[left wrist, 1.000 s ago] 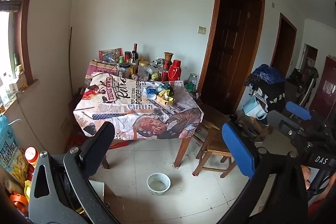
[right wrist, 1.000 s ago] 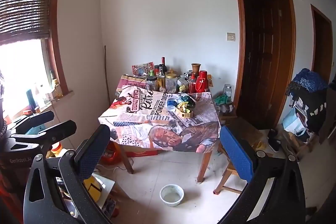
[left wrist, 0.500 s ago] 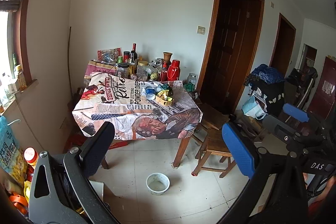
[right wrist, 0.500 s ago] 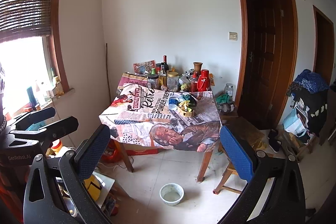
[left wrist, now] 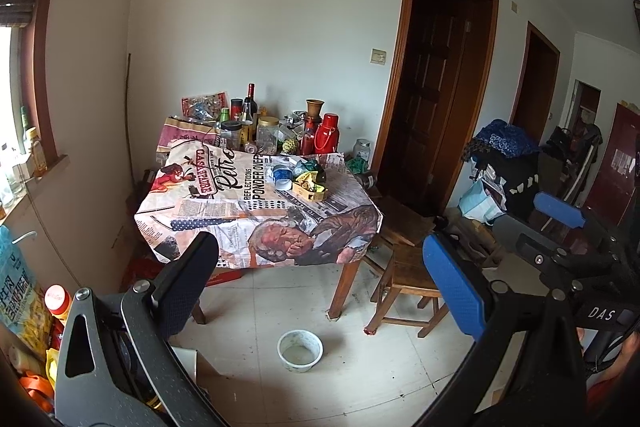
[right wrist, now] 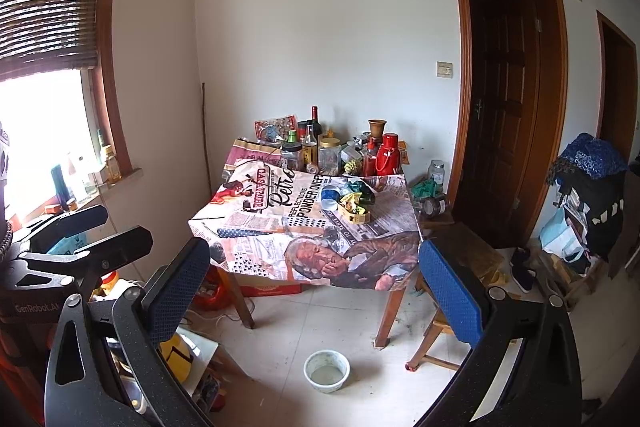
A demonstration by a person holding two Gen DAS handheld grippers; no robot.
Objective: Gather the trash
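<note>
With the left gripper (left wrist: 320,283) and right gripper (right wrist: 316,287) both spread wide and empty, the crumpled wrappers (right wrist: 354,205) sit at twelve o'clock on the table (right wrist: 248,227), where a careless reach risks toppling the bottles (right wrist: 312,143) just behind.

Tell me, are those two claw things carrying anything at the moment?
No. The left gripper and the right gripper are both open with nothing between their fingers; the wrappers lie on the table ahead.
</note>
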